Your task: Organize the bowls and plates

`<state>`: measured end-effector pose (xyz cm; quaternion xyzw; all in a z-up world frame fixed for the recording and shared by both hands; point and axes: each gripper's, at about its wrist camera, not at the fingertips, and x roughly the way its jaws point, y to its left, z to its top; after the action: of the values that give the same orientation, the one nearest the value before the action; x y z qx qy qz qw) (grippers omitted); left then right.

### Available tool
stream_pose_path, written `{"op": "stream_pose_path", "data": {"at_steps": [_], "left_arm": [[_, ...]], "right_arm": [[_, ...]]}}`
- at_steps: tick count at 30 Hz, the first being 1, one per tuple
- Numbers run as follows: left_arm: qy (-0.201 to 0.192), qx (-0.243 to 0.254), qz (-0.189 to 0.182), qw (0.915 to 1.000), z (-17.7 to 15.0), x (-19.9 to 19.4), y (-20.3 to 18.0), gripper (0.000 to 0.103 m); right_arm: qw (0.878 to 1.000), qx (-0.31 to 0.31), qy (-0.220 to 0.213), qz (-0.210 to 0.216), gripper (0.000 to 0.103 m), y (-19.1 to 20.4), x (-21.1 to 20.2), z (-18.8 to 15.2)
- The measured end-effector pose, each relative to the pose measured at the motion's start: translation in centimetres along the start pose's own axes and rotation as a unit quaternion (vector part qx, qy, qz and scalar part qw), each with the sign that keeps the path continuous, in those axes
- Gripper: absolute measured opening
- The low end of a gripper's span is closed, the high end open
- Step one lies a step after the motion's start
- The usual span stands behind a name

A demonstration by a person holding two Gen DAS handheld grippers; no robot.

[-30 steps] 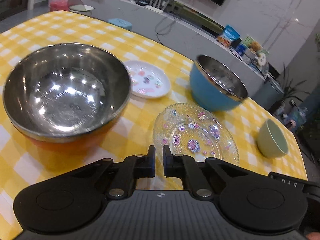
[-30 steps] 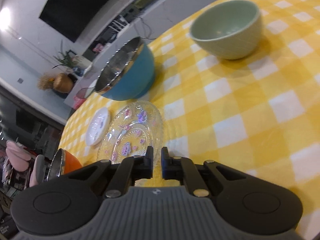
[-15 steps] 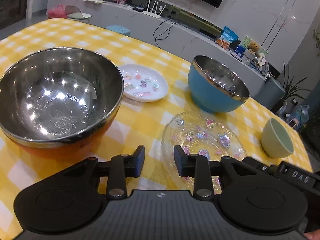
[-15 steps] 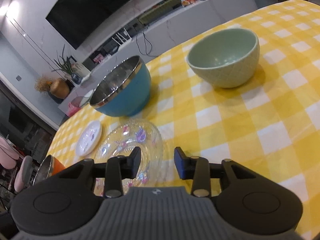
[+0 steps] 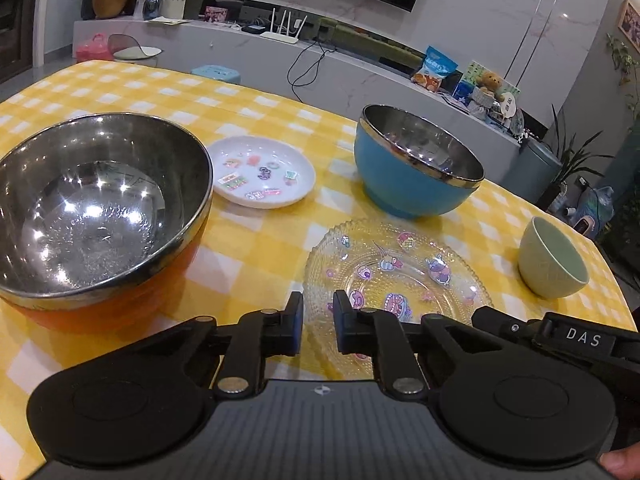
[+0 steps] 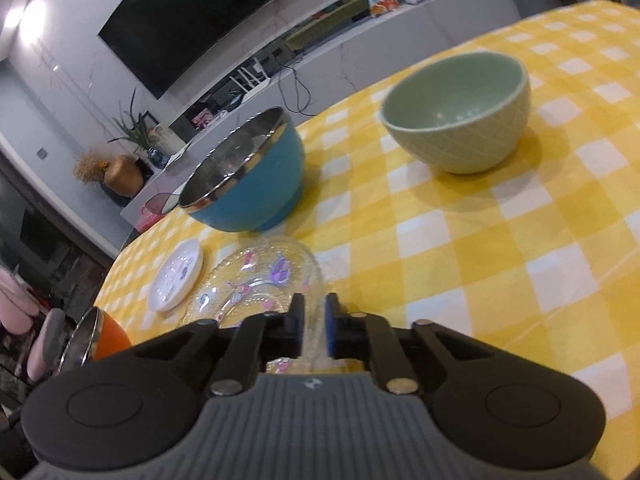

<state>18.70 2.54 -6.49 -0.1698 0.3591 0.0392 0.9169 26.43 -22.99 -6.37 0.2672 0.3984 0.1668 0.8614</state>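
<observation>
Setup step: left gripper point(image 5: 317, 322) closing on nothing, right gripper point(image 6: 314, 330) closed (empty); next, grasping glass plate point(image 5: 400, 276).

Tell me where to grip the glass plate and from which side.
Grip the glass plate by its thin raised rim, at the near edge facing the grippers. It lies flat on the tablecloth, so only the rim gives the jaws an edge to pinch, coming in low from the near side. The blue bowl crowds the far edge. The right gripper already has that near rim between its jaws.
</observation>
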Motion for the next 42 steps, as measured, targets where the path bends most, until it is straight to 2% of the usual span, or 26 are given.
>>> {"op": "stream_pose_path", "data": {"at_steps": [12, 17, 24, 29, 33, 37, 39, 42], "left_arm": [[0.009, -0.010, 0.005, 0.9999, 0.2, -1.5, 0.5, 0.015], [0.005, -0.002, 0.010, 0.9999, 0.4, -3.9, 0.2, 0.013], [0.010, -0.019, 0.005, 0.9998, 0.1, -8.2, 1.3, 0.011], [0.016, -0.052, 0.010, 0.9984, -1.2, -11.3, 3.1, 0.011], [0.017, -0.058, 0.025, 0.9979, -2.2, -13.5, 4.1, 0.011], [0.037, -0.062, 0.042, 0.9965, -3.2, -14.3, 5.2, 0.011], [0.043, -0.074, 0.045, 0.9953, -3.4, -14.4, 5.7, 0.011], [0.048, -0.065, 0.057, 0.9951, -3.6, -14.1, 5.4, 0.011]], "right_arm": [[0.999, 0.025, 0.008, 0.021, 0.005, 0.3, -1.6, -0.2], [0.999, 0.026, 0.008, 0.030, 0.005, 0.8, -3.1, -1.0], [0.998, 0.033, 0.023, 0.057, 0.006, 1.8, -6.6, -2.7], [0.996, 0.019, 0.045, 0.072, 0.006, 3.2, -8.3, -4.4], [0.995, 0.006, 0.065, 0.078, 0.006, 4.1, -9.0, -6.7], [0.993, -0.008, 0.082, 0.079, 0.006, 4.7, -9.4, -8.6], [0.993, -0.021, 0.086, 0.076, 0.007, 5.1, -9.4, -9.1], [0.993, -0.037, 0.085, 0.076, 0.007, 5.5, -9.3, -9.2]]}}
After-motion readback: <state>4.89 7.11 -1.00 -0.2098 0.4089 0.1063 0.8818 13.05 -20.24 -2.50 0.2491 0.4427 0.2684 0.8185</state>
